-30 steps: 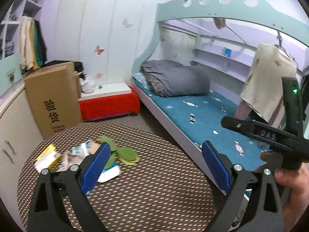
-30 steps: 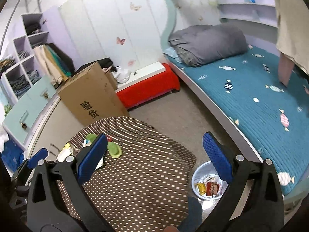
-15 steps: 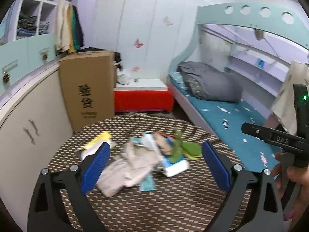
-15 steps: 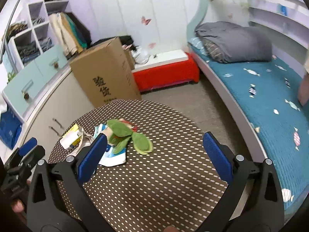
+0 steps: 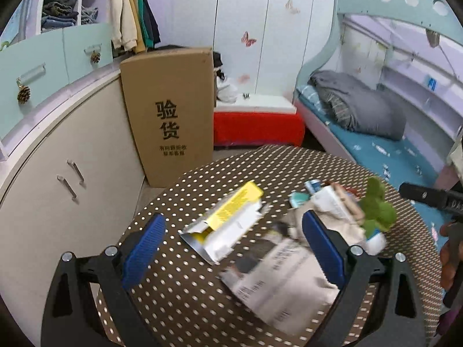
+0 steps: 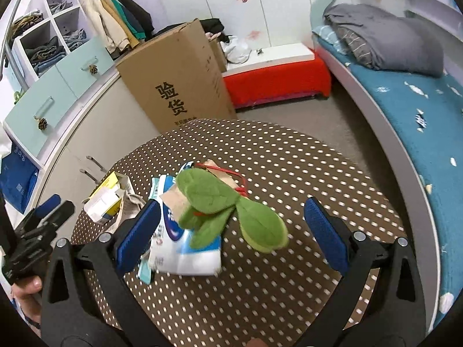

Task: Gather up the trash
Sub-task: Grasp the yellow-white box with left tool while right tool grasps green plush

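Observation:
Trash lies in a heap on a round brown dotted table (image 5: 185,295) (image 6: 289,156). A torn yellow and white carton (image 5: 228,225) (image 6: 105,196) sits between the fingers of my open left gripper (image 5: 233,248). A crumpled printed paper bag (image 5: 277,277) lies in front of its right finger. A green plush leaf toy (image 6: 225,205) (image 5: 376,211) rests on a blue and white packet (image 6: 179,245) and brown paper with a red cord (image 6: 228,173). My right gripper (image 6: 231,237) hovers open over the toy and packet, touching nothing.
A tall cardboard box (image 5: 170,112) (image 6: 179,78) leans on beige cabinets (image 5: 66,173) to the left. Behind it stand a red bench (image 6: 277,81) and a bunk bed with a blue mattress (image 6: 419,121). A hand (image 5: 451,257) holds the other gripper at the right edge.
Both grippers have dropped closer to the table and swung left. The trash heap now fills the space between their fingers. Nothing has been gripped.

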`<state>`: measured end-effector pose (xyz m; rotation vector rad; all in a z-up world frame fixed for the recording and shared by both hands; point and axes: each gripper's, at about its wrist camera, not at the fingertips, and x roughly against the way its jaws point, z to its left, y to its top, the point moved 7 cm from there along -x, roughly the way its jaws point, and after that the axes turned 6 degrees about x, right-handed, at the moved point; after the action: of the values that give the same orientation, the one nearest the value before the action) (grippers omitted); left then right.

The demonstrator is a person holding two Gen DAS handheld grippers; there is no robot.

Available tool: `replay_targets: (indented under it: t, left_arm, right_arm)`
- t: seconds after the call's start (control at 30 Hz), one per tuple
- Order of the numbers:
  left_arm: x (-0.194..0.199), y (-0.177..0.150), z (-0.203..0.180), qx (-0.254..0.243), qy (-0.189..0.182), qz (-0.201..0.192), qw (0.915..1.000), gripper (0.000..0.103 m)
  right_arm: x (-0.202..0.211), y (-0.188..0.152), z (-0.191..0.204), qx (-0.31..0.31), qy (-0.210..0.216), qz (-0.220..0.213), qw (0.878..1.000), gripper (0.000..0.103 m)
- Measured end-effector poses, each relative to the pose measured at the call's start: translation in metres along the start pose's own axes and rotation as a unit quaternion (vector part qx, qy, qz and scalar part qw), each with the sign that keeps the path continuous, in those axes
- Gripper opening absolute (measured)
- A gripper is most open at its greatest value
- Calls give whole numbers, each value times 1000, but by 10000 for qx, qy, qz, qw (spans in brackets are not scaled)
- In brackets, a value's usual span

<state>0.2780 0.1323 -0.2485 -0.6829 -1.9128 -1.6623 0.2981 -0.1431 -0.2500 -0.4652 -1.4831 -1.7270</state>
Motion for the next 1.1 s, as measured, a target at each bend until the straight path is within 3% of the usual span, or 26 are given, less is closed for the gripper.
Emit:
replay_targets:
  t: [0.13,0.2,0.27,0.37,0.47,0.63,0.8,1.1]
  left_arm:
    - [-25,-1,5,-209,95,222,9995,93]
    - [-38,-3,5,-314,72,352,9989,93]
    - [-50,-5,6,-397,70,493,9980,93]
    - [-64,-10,5,-452,18,681,9966,93]
    - [-76,-14,3,-477,-90,870,9950,71]
    - [-78,-11,1,-491,-241,832,9950,54]
    - [-67,-9,9,-213,-232,699,9971,46]
    - [-5,5,6,28,-182,76,9998,44]
  right_arm:
    - [-23,6,-1,-36,-92,76,9999,96]
    - [-35,4,-2,9,-172,209,9996,87]
    - [-47,-4,-3,35,-246,431,9988,69]
    - [-56,-16,-7,40,-327,593,9977,52]
    - [-57,-23,-8,91,-280,575,9979,40]
    - [-54,-25,-6,140,-97,523,9985,18]
    - [-35,-24,-11,-54,61,308,9995,16]
    - [22,-17,-14,19,58,-133,9999,16]
